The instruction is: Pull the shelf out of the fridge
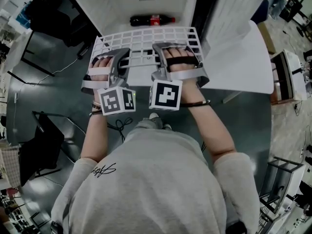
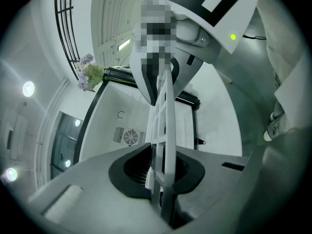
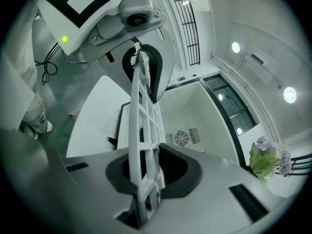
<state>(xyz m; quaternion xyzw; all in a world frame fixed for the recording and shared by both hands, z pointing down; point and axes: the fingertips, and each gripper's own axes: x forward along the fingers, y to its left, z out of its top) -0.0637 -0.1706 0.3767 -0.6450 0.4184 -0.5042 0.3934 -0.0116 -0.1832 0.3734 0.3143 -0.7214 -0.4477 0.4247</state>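
Note:
The white grid shelf (image 1: 146,39) is out in front of the open fridge (image 1: 117,4) and hangs level in both grippers. My left gripper (image 1: 121,58) is shut on the shelf's near edge at the left, and my right gripper (image 1: 168,52) is shut on it further right. In the left gripper view the shelf (image 2: 165,126) runs edge-on between the black pads of the left gripper (image 2: 158,172). The right gripper view shows the same, with the shelf (image 3: 142,140) clamped in the right gripper (image 3: 150,172).
A cola bottle (image 1: 152,20) lies on the fridge floor behind the shelf. The white fridge door (image 1: 239,48) stands open at the right. A fan vent (image 3: 181,138) sits in the fridge's back wall. Flowers (image 3: 265,160) stand beside the fridge. Cables (image 1: 119,126) lie on the grey floor.

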